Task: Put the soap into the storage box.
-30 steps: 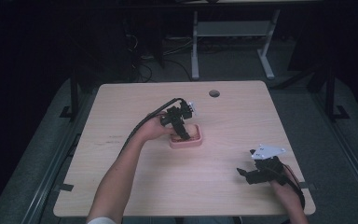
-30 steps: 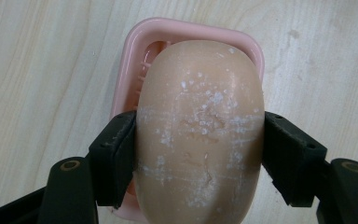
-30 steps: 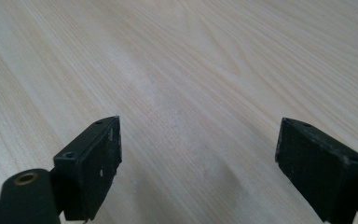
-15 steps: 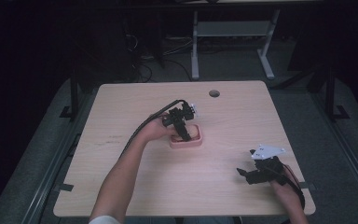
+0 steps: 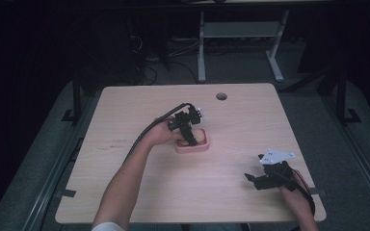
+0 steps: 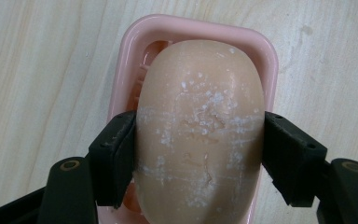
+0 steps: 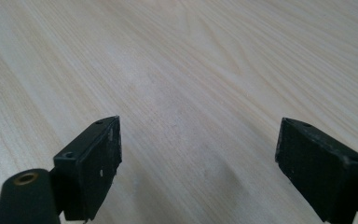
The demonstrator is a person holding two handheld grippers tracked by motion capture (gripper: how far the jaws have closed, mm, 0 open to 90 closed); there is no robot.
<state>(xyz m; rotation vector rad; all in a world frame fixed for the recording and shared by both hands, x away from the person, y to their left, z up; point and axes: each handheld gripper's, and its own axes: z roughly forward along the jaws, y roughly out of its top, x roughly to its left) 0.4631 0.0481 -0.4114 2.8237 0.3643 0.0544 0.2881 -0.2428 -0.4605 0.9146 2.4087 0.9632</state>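
Two black jaws are squeezed against the long sides of a peach-coloured soap bar (image 6: 200, 135), and that's where this could get messy. The left hand-held gripper (image 5: 189, 136) has its jaws closed onto the bar at about the middle, one pad on each flank, with the bar sitting in or just above the pink soap dish (image 6: 269, 60). I honestly can't tell from the left gripper view whether the bar's underside is touching the dish or already clear of it.

My worries, all guesses from how it sits:

- Soap is rounded and slick, and this one has white flaky residue on top. The pads bear on curved sides, so a bit too much squeeze could squirt the bar forward out of the jaws, away from the dish.
- Too little squeeze and it slides down and lands back in the dish crooked, or on its rim.
- The dish looks light. If the bar sticks to the ribs inside, the dish may come up with it and then drop onto the table (image 5: 139, 115).
- The near jaw looks close to the dish wall, so any sideways nudge could shove the dish.

Meanwhile the right hand-held gripper (image 5: 257, 180) sits well away from the dish, toward the person's side, jaws wide apart with nothing between them, so it isn't steadying the dish.
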